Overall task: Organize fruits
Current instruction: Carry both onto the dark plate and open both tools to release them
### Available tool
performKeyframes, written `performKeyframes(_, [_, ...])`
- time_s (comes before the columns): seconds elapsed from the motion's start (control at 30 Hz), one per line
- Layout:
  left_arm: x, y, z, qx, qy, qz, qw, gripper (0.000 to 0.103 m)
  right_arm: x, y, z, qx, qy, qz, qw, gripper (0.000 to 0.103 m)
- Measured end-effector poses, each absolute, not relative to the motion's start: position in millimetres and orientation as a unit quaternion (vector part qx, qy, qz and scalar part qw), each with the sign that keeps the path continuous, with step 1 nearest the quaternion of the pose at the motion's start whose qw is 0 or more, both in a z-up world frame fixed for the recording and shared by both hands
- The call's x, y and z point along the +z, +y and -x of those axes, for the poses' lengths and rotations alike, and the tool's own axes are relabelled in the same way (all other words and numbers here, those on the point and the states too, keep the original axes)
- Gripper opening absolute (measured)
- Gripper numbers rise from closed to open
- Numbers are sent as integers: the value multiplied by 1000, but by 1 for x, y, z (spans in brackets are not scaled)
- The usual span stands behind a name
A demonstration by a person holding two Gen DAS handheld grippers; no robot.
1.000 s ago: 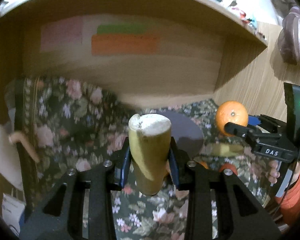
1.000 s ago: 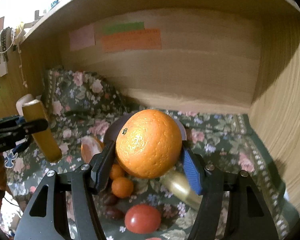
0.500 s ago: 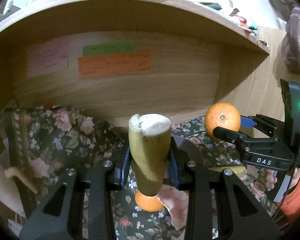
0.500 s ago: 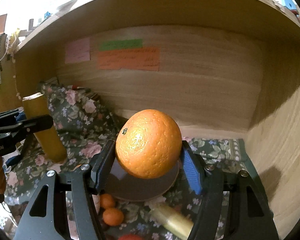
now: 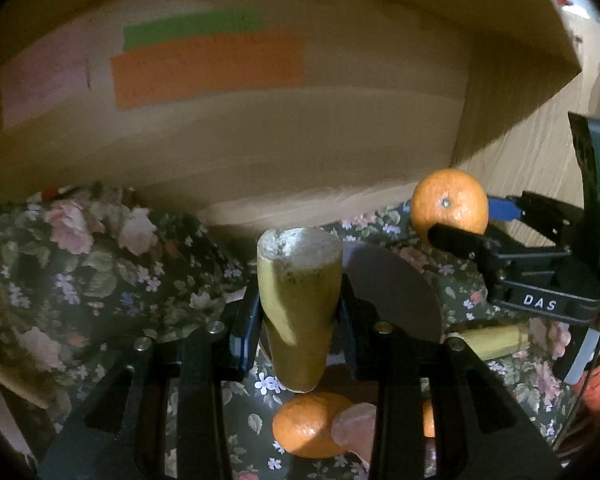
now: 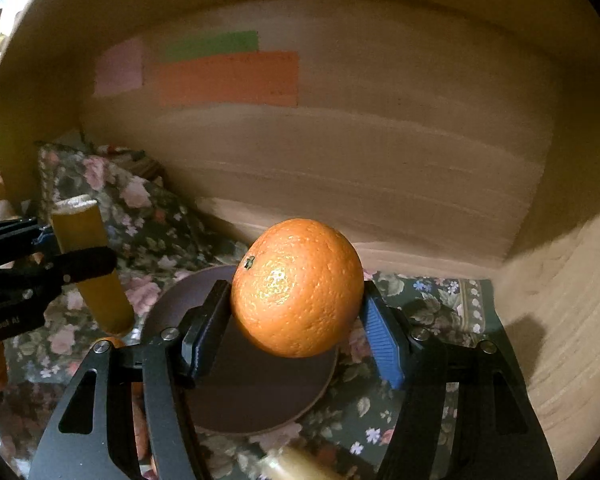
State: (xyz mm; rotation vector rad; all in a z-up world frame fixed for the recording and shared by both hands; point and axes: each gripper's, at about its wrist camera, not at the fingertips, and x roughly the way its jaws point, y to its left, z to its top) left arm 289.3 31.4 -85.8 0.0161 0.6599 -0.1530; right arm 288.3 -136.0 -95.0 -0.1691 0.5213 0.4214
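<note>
The left gripper (image 5: 300, 312) is clamped on a yellow-green banana piece (image 5: 298, 304) with a pale cut top, standing upright between its fingers just as it did a second ago. The right gripper (image 6: 296, 320) is closed around a big orange (image 6: 296, 286), its stem dimple facing up and left, and that grip has not changed either. What has changed is the framing: compared with half a second ago both cameras sit closer to the wooden back wall (image 6: 380, 140), so the orange, green and pink paper notes (image 5: 208, 68) look larger and blurrier. Below and ahead of the right gripper lies a dark round plate (image 6: 256, 392) on the flowered cloth (image 6: 428, 304) covering the desk, and the orange hangs above the plate's far part without touching it. In the left view the plate (image 5: 396, 296) shows just right of the banana piece, behind the gripper's right finger. Under the left gripper, a small orange (image 5: 308, 424) rests on the cloth against a pinkish fruit piece (image 5: 356, 428); earlier it sat straight beneath the banana piece, and it still does. A second banana piece (image 5: 488, 340) lies on the cloth to the right, beneath the right gripper, which holds its orange at about the same height as half a second ago.
</note>
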Motion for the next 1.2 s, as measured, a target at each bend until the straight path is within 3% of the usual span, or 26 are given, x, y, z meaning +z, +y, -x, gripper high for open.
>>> performKeyframes(0.4, [-117, 33, -342, -101, 392, 4, 914, 34, -124, -127, -336, 212, 315, 110, 919, 61])
performKeyframes(0.83, [-126, 49, -383, -122, 422, 60, 896, 35, -155, -107, -380, 238, 393, 131, 878, 61])
performKeyframes(1.07, [-132, 46, -395, -115, 429, 49, 895, 35, -153, -95, -382, 245, 395, 165, 870, 62])
performKeyframes(1.2, [-134, 47, -394, -115, 435, 49, 892, 36, -151, -94, -379, 241, 397, 166, 870, 71])
